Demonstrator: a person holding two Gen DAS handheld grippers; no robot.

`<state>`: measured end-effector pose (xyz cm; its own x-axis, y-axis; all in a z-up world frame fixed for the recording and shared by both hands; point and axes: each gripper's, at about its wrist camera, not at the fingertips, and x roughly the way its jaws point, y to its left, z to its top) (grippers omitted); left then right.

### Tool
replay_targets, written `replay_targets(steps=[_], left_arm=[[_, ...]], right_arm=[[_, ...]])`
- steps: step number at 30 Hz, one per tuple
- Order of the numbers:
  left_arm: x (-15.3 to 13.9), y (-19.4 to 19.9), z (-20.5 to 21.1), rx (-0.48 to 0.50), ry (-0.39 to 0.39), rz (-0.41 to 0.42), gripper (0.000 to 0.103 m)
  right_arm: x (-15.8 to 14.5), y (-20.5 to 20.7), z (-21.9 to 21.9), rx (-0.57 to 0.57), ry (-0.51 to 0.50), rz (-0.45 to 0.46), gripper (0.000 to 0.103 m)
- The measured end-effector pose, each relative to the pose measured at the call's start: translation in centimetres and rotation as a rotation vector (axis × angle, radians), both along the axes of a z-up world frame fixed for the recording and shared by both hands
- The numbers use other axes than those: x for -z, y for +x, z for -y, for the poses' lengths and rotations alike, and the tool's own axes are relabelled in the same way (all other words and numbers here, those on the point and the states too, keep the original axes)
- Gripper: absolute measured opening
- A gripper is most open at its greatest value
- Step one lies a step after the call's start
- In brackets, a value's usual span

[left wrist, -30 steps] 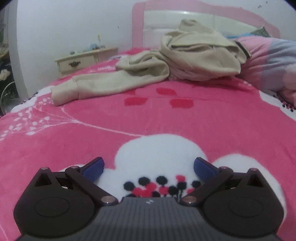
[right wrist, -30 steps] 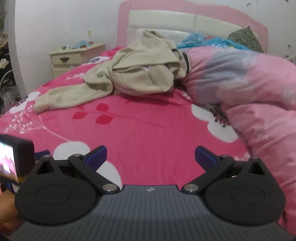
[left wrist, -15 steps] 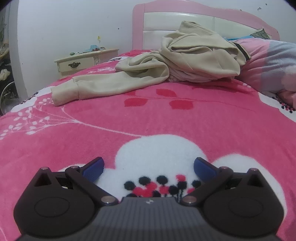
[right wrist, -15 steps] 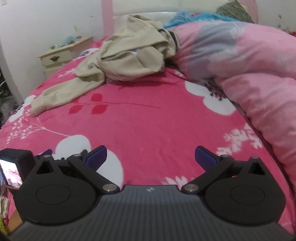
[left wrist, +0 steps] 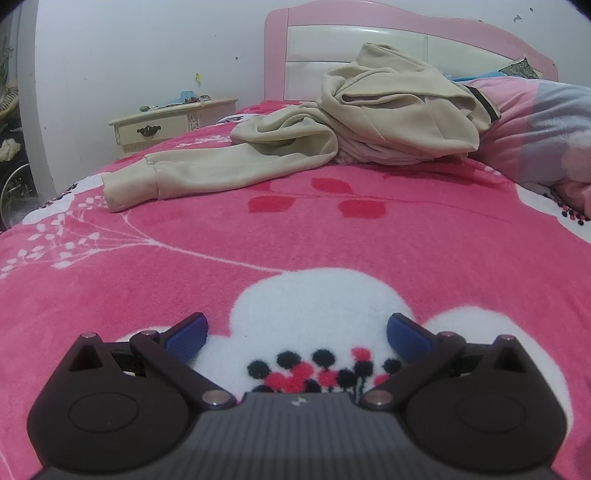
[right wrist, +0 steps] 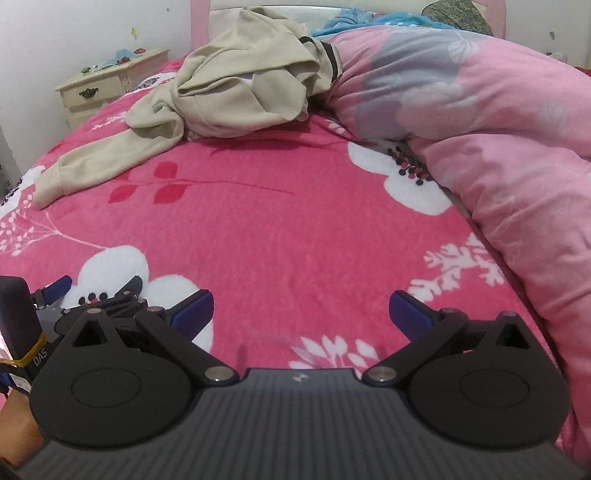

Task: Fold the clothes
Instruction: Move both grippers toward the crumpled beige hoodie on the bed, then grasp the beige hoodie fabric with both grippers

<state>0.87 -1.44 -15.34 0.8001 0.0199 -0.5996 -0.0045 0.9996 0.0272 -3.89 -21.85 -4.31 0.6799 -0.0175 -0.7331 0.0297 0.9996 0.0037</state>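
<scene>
A beige sweatshirt (left wrist: 388, 110) lies crumpled in a heap at the far end of the bed, one long sleeve (left wrist: 192, 173) stretched out to the left with its cuff toward me. It also shows in the right wrist view (right wrist: 240, 81). My left gripper (left wrist: 297, 332) is open and empty, low over the pink blanket, well short of the garment. My right gripper (right wrist: 301, 308) is open and empty, also far from it. The left gripper (right wrist: 88, 291) shows at the right wrist view's left edge.
The bed is covered by a pink flowered blanket (left wrist: 332, 236). A bulky pink quilt (right wrist: 498, 129) is piled along the right side. A pink headboard (left wrist: 369, 29) stands behind. A cream nightstand (left wrist: 166, 125) stands at the far left by the wall.
The right gripper has moved forward and higher over the bed, so the sweatshirt and quilt look closer. The left gripper has barely moved. Both stay open.
</scene>
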Motion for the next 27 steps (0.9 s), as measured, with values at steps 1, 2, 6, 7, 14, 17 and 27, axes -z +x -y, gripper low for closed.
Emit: replay_targets(steps=[1,2,6,7,14,17,27], left_arm=[[0.0,0.0,0.0,0.000,0.000,0.001,0.103],[0.0,0.0,0.0,0.000,0.001,0.001,0.103],[0.0,0.0,0.0,0.001,0.002,0.000,0.103],[0.0,0.0,0.0,0.000,0.002,0.000,0.103],[-0.1,0.0,0.0,0.000,0.002,-0.001,0.103],[-0.1,0.1,0.0,0.000,0.008,-0.005,0.103],[-5.7,1.4,-0.2,0.035,-0.015,0.108,0.103]], right_arm=[[0.1,0.0,-0.1,0.003,-0.002,-0.002,0.102],[0.2,0.0,-0.2,0.008,-0.005,-0.005,0.102],[0.4,-0.1,-0.5,0.020,-0.016,-0.011,0.102],[0.5,-0.1,-0.7,0.023,-0.018,-0.012,0.102],[0.5,-0.6,-0.1,0.049,0.002,-0.018,0.102],[0.6,-0.6,0.1,0.047,0.013,-0.007,0.102],[-2.5,2.8,1.5,-0.094,0.037,0.138,0.102]])
